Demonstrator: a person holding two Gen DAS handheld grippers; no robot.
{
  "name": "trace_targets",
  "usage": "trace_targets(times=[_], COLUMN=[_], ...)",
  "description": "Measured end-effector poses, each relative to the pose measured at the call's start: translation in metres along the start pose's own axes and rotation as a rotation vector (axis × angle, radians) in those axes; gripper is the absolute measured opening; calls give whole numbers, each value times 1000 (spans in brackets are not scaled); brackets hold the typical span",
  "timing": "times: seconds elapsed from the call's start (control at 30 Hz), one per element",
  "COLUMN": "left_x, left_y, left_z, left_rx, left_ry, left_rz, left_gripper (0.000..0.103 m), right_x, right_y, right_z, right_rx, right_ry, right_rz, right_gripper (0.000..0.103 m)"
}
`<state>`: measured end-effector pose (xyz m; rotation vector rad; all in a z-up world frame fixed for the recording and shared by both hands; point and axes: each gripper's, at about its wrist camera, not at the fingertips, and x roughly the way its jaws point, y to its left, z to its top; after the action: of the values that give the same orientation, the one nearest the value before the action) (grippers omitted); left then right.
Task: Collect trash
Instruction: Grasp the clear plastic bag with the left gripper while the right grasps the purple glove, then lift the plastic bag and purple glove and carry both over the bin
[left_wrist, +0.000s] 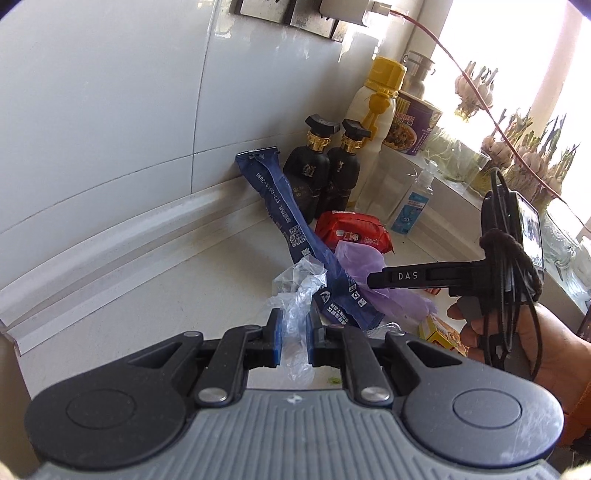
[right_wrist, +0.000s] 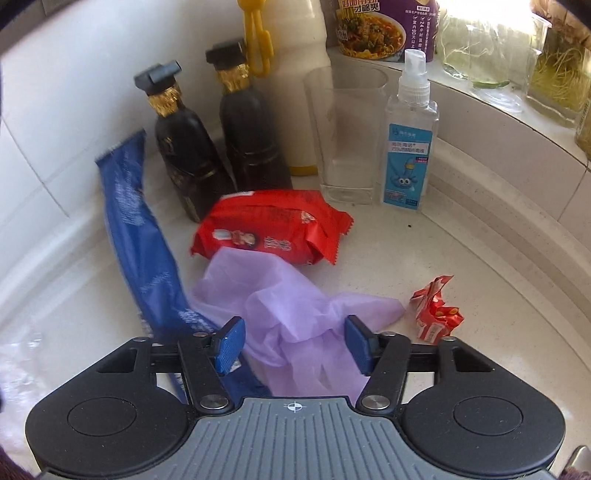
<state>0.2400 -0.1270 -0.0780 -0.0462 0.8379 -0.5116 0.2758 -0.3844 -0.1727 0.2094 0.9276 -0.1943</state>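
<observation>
Left gripper (left_wrist: 294, 334) clenching clear plastic film (left_wrist: 297, 295); right gripper (right_wrist: 293, 345) standing released astride purple plastic (right_wrist: 291, 306). Showing only in right wrist view: crumpled red wrapper (right_wrist: 436, 314). Lying on pale countertop (right_wrist: 480, 258) beneath white tiled wall (left_wrist: 110, 110).

Left tool (left_wrist: 294, 334) clamping tight, angling downward; right tool (right_wrist: 294, 341) standing apart, jaws gaping, hand (left_wrist: 517, 339) gripping handle.
</observation>
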Motion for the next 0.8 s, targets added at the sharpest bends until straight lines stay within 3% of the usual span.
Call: trace_targets(times=[0.03, 0.1, 0.2, 0.5, 0.8], left_x=[-1, -2, -4, -19, -55], left_y=[1, 3, 7, 24, 51], left_z=[-1, -1, -3, -8, -27], left_rx=[0, -3, -8, -32, -78], left_ry=[1, 3, 10, 26, 27], left_rz=[2, 3, 5, -5, 6], left_gripper=[11, 11, 12, 12, 12], right_x=[3, 3, -8, -70, -137], right_y=[1, -1, -2, 3, 34], right_z=[-1, -1, -4, -5, -22], right_rx=[1, 17, 17, 55, 51], right_ry=[1, 0, -33, -142, -216], right_rz=[-15, -22, -21, 4, 47], right_gripper=[26, 13, 6, 4, 4])
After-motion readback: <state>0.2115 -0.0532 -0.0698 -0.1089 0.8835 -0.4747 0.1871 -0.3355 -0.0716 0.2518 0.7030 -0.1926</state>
